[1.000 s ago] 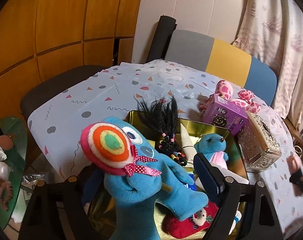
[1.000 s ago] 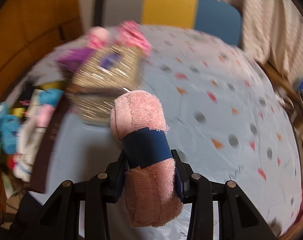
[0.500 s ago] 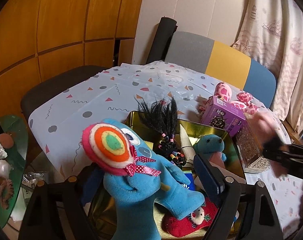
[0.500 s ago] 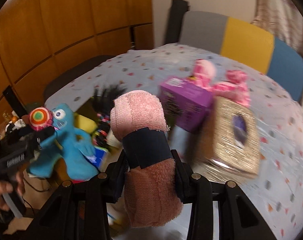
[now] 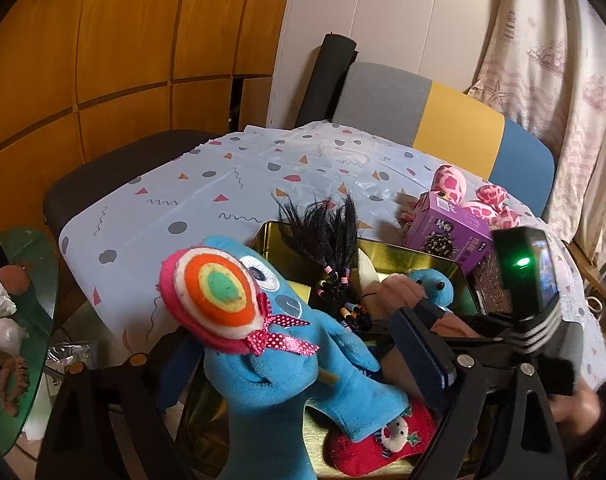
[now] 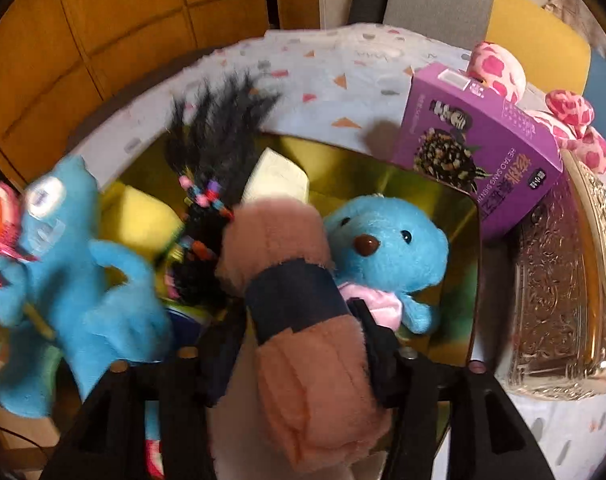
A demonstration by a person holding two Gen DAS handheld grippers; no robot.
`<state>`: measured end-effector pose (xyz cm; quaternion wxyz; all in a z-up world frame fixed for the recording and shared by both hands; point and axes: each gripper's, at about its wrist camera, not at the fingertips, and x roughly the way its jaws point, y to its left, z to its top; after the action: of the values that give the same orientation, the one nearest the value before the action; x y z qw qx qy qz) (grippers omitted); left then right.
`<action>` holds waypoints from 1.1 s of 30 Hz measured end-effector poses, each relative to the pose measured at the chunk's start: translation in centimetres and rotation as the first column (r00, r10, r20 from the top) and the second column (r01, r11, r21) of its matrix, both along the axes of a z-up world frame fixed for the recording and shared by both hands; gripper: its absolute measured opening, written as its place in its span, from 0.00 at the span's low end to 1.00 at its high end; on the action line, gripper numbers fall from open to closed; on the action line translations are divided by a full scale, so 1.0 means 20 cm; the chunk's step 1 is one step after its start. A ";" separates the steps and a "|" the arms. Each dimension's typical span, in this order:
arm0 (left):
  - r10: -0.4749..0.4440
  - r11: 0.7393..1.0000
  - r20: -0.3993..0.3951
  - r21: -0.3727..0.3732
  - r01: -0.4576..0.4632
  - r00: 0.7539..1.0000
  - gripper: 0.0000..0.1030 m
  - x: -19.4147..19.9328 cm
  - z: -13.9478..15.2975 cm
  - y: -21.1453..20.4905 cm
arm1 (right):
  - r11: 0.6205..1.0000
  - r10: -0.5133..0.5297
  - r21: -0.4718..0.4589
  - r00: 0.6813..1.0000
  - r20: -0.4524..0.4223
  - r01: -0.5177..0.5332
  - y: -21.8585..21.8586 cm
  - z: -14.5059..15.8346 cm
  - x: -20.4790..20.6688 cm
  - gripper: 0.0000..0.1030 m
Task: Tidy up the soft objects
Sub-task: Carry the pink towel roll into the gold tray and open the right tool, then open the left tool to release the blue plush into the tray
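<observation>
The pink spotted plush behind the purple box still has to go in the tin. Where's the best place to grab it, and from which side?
Probably the narrow stretch of the pink plush between its two rounded lobes, which looks slim enough for the jaws. Come from above and the far side: the purple box blocks the near side. How it lies behind the box is hidden.

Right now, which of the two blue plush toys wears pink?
The small blue teddy bear in the gold tin; the blue monster plush holds a felt lollipop instead.
</observation>
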<state>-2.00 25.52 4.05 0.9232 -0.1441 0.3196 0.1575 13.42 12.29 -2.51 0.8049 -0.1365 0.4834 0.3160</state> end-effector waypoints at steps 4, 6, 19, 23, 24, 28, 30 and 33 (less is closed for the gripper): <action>0.003 1.000 0.003 0.017 -0.003 1.000 0.97 0.00 0.01 -0.02 | 0.994 -0.034 0.105 0.999 0.033 0.030 -0.11 0.12 -0.04 0.65; 0.001 1.000 0.004 0.023 -0.001 1.000 0.99 -0.01 0.02 -0.04 | 0.987 -0.058 0.152 0.996 0.063 0.048 -0.17 0.19 -0.07 0.75; -0.010 0.994 0.029 0.113 0.007 1.000 1.00 -0.08 0.07 -0.31 | 0.914 -0.402 0.174 0.882 0.246 0.368 -0.65 0.31 -0.37 0.75; -0.029 0.993 0.050 0.114 0.023 0.998 1.00 -0.11 0.04 -0.41 | 0.893 -0.450 0.164 0.855 0.260 0.420 -0.73 0.29 -0.44 0.75; -0.044 0.993 0.052 0.107 0.038 0.998 1.00 -0.12 0.03 -0.45 | 0.889 -0.457 0.165 0.848 0.269 0.427 -0.75 0.29 -0.45 0.75; -0.100 0.980 0.049 0.176 0.090 0.994 1.00 -0.13 0.02 -0.57 | 0.884 -0.467 0.165 0.840 0.276 0.437 -0.79 0.29 -0.48 0.75; -0.115 0.978 0.045 0.177 0.105 0.992 1.00 -0.12 0.02 -0.59 | 0.879 -0.477 0.172 0.836 0.271 0.446 -0.80 0.29 -0.48 0.75; -0.139 0.973 0.044 0.190 0.128 0.989 1.00 -0.08 0.02 -0.61 | 0.871 -0.491 0.176 0.829 0.268 0.459 -0.82 0.28 -0.48 0.75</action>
<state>-3.67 13.42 4.44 0.9499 -0.0395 0.2859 0.1202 3.78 -4.19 3.03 0.9285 -0.0168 0.3554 0.1058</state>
